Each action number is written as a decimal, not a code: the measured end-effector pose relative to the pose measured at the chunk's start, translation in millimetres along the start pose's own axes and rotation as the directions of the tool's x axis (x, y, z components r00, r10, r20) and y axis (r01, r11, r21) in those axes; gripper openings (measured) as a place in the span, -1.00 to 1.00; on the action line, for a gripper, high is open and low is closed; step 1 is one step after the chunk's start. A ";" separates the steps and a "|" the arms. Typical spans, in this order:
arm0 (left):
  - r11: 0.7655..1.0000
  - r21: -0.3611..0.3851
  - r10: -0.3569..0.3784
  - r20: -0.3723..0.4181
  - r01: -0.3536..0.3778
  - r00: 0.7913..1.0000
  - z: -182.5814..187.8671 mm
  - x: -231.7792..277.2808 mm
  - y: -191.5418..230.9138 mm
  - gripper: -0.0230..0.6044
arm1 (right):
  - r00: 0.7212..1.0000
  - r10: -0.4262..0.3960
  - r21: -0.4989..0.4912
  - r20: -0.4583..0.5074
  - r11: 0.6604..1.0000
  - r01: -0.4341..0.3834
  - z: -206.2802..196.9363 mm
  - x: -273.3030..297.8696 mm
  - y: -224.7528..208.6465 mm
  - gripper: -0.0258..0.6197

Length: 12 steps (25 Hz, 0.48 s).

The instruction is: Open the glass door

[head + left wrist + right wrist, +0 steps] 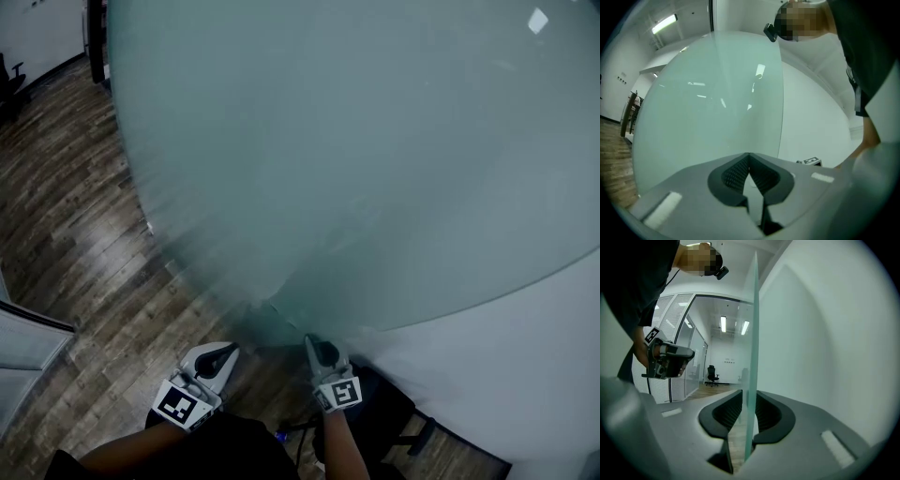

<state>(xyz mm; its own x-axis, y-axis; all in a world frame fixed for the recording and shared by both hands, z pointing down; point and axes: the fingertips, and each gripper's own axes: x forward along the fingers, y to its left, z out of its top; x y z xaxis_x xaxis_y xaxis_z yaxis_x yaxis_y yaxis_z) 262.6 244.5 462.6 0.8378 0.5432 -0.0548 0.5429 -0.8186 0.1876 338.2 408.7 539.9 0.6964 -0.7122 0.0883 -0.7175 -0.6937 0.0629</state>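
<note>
Wood flooring (84,216) and a white wall (825,333) are seen around the frosted glass door (356,141), judged already swung open, its free edge loosely straddled by the narrowly parted right gripper (747,416), the left gripper (750,161) closed, empty, only release left.

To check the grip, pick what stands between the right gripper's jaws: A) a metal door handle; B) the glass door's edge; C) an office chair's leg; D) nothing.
B: in the right gripper view the thin edge of the glass door runs upright between the jaws of the right gripper.
</note>
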 end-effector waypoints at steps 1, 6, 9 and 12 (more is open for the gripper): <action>1.000 0.004 -0.018 0.006 0.018 1.000 0.1 5.5 0.6 -0.93 | 1.000 0.000 0.003 -0.003 1.000 0.000 -3.2 -0.7 -3.6 -0.67; 0.992 0.014 -0.128 0.001 0.128 0.992 0.2 39.0 -8.8 -0.93 | 1.000 0.007 0.029 -0.005 1.000 -0.007 -7.4 0.3 -25.0 -0.66; 0.975 -0.014 -0.221 0.001 0.221 0.975 -2.5 56.6 -22.1 -0.93 | 0.999 0.031 0.032 0.009 0.999 -0.031 -8.5 1.1 -36.5 -0.66; 0.947 -0.050 -0.320 -0.029 0.318 0.947 -8.6 73.0 -34.7 -0.93 | 0.998 0.068 0.022 0.002 0.997 -0.068 -5.8 5.0 -48.5 -0.68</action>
<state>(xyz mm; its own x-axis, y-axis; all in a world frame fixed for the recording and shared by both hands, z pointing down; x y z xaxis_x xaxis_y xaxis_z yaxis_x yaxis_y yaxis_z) 304.5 314.1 460.5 0.6182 0.7816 -0.0839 0.7778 -0.5927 0.2091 376.4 439.4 543.1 0.6458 -0.7581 0.0905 -0.7628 -0.6457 0.0350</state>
